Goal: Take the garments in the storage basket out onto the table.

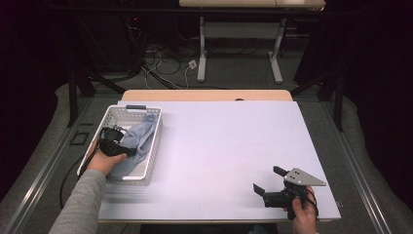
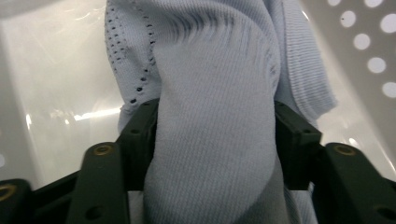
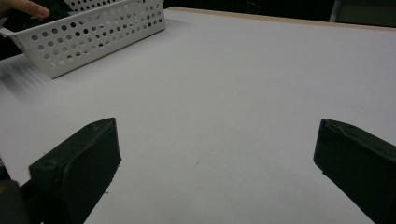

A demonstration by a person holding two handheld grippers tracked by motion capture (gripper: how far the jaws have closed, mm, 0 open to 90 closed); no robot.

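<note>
Cloth (image 1: 141, 139), pale blue and knitted, sits bunched inside the white perforated basket (image 1: 152, 146) at the left side of the tabletop (image 1: 224, 146), with part of it draped up against the basket's right wall. Left claw (image 1: 113, 141) is down inside that basket, and its own view shows a thick fold of the cloth (image 2: 215, 140) squeezed between the two black jaws, both pads pressing into the fabric, so it is clamped on the cloth. The basket's holed wall (image 2: 373, 51) shows just behind the fold. Over on the right, near the front edge of the tabletop, the right claw (image 1: 268, 180) is well apart from the basket, jaws spread wide with nothing between them, just bare white surface (image 3: 219, 116) below. From there the basket (image 3: 93, 32) stands far off at the upper left.
</note>
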